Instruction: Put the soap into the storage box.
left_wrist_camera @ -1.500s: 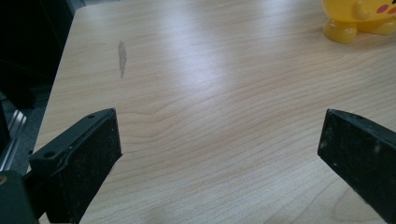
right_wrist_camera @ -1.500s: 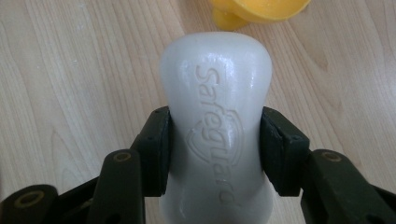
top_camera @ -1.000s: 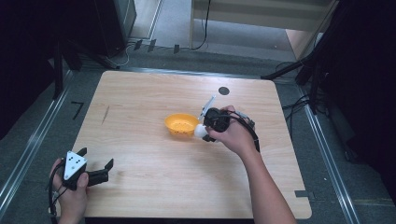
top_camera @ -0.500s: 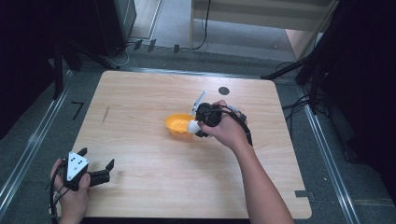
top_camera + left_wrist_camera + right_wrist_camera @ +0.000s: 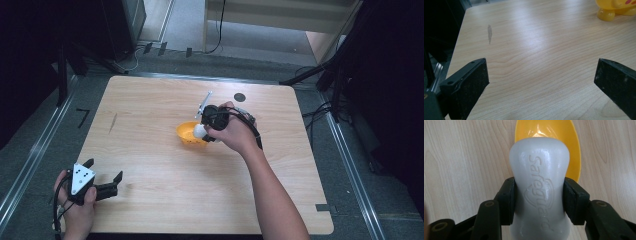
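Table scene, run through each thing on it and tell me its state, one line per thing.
Soap bar: white, clamped between the right gripper's jaws, held above the dish.
Dish: yellow, upright on the table, nothing in it.
Right gripper: shut on the soap bar, pointing down.
Left gripper: open, nothing between its jaws, low over the table's near left corner.
Table: wooden, one small grey mark on the left.

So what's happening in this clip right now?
A person works at a wooden table with a gripper in each hand. The right gripper is clamped on a white bar of soap embossed "Safeguard", holding it just above a small yellow dish near the table's middle. The left gripper sits at the near left corner, jaws wide open with nothing between them.
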A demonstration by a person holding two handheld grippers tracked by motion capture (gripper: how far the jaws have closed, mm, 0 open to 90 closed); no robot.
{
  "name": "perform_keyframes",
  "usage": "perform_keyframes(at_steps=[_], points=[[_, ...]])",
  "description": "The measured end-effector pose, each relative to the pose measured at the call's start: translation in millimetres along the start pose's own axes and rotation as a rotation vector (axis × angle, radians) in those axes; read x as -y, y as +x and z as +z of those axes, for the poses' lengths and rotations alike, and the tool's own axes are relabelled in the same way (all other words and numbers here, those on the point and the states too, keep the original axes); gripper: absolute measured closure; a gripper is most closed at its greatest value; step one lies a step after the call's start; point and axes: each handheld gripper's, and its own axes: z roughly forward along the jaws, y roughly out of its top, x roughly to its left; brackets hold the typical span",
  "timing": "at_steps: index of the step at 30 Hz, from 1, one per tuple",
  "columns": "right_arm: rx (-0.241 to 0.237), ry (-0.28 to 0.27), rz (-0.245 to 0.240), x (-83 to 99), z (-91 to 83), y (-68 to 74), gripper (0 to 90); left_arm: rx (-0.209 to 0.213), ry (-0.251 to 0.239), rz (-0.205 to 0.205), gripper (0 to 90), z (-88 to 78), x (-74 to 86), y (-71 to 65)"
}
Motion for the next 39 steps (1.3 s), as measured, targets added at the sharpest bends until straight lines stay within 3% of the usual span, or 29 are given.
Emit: perform_keyframes(at_steps=[15, 21, 22, 31, 33, 39], points=[[0.027, 0.024, -0.08, -27.8, 12.9, -7.6, 50.8, 0.008, -0.007, -0.002, 0.0, -0.4, 0.3, 0.0], [0.027, 0.041, -0.086, -32.2, 19.1, -12.0, 50.8, 0.013, -0.006, -0.004, 0.0, -0.7, 0.2, 0.5], [0.026, 0.038, -0.105, -32.6, 20.9, -13.6, 50.8, 0.013, -0.006, -0.004, 0.0, -0.6, 0.2, 0.5], [0.013, 0.06, -0.087, -32.4, 29.1, -14.6, 50.7, 0.007, -0.004, 0.003, 0.0, -0.4, 0.3, -0.2], [0.021, 0.06, -0.107, -33.1, 31.5, -15.3, 50.7, 0.008, -0.003, 0.003, 0.0, -0.4, 0.2, -0.1], [0.013, 0.067, -0.108, -34.6, 39.3, -15.7, 50.6, 0.006, -0.004, 0.006, 0.0, -0.4, 0.2, -0.3]])
